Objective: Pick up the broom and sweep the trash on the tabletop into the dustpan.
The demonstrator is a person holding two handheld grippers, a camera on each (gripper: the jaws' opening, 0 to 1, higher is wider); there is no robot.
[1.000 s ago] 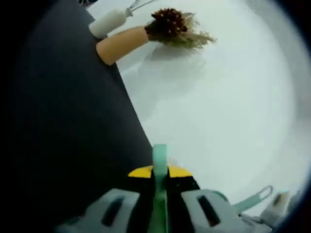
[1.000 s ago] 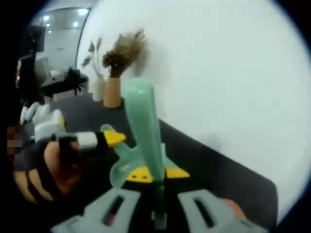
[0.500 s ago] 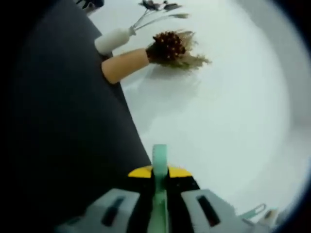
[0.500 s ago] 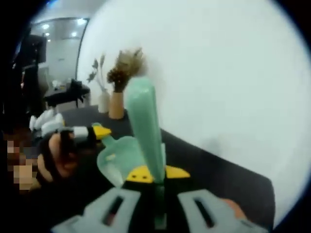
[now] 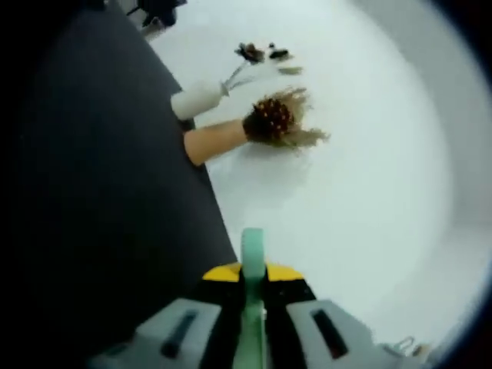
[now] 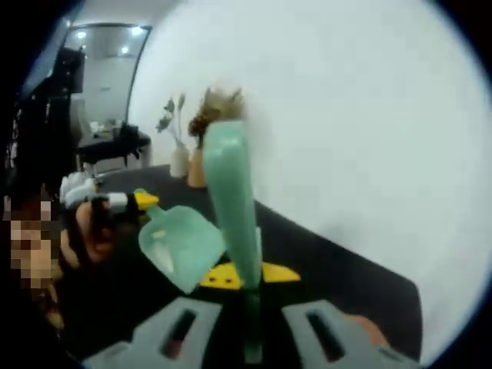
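Green broom handle (image 6: pixel 231 201) stands clamped in my right claw (image 6: pixel 247 286); my left claw (image 5: pixel 251 280) pinches the dustpan's (image 6: pixel 178 246) thin handle (pan raised over the dark bench (image 6: pixel 323 269)). Two vases (image 5: pixel 211 119) sit by the wall.

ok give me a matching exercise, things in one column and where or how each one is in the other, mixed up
Things:
1. broom handle
2. dustpan
3. orange vase
4. white vase

States:
a. holds thin stems with dark leaves
b. held out over the dark tabletop by the left gripper
c. holds a brown dried bunch
d. clamped between the right gripper jaws

Pairs: 1-d, 2-b, 3-c, 4-a
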